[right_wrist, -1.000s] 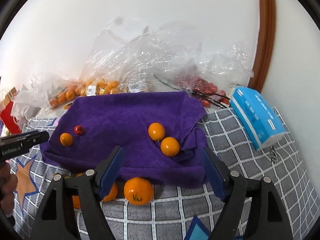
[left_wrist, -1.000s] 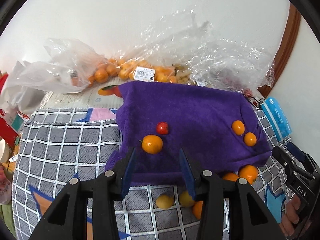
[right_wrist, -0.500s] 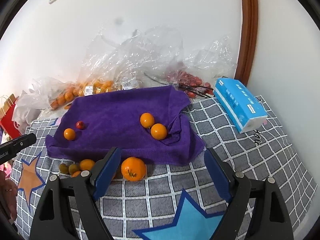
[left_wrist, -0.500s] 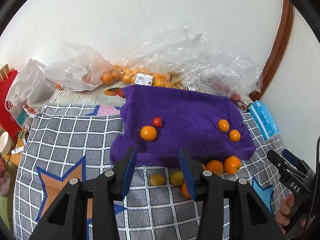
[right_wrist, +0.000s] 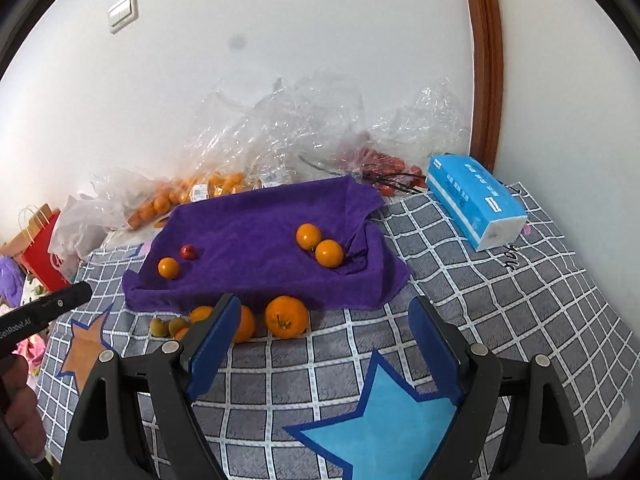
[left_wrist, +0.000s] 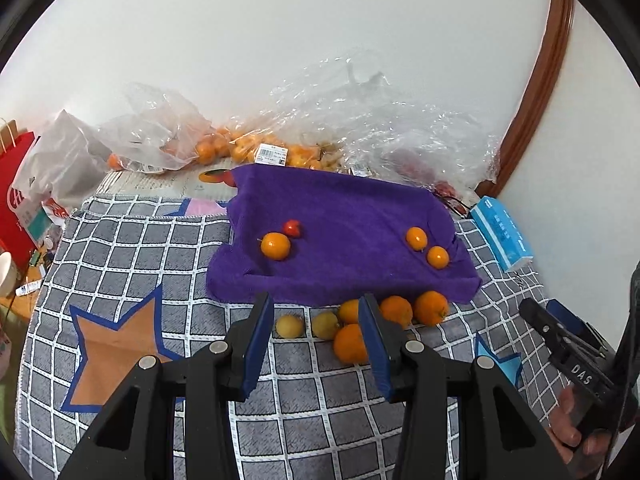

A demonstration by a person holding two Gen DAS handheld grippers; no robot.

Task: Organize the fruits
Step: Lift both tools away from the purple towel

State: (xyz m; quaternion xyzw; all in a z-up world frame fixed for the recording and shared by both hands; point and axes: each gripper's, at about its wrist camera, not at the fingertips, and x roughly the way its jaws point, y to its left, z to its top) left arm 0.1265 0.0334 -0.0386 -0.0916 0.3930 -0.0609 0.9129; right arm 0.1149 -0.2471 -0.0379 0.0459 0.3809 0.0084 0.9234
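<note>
Fruits (left_wrist: 352,343) lie loose before the purple towel (left_wrist: 352,216), smaller in view since both grippers pulled back. Left gripper (left_wrist: 316,338) fingers stand narrow and empty, right gripper (right_wrist: 324,354) wide and empty, so sorting seems not yet begun.

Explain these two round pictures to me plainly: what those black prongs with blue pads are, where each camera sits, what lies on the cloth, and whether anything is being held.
There is no robot. A person holds a handheld two-finger gripper in each hand, each with a fisheye camera looking along its fingers. One view shows the left gripper, the other the right gripper. Both are open and hold nothing.

On the checked tablecloth lies a purple towel carrying three small orange fruits, such as one beside a small red fruit. More oranges and two yellowish fruits sit on the tablecloth at the towel's near edge. Behind are plastic bags of fruit and a blue tissue pack.
</note>
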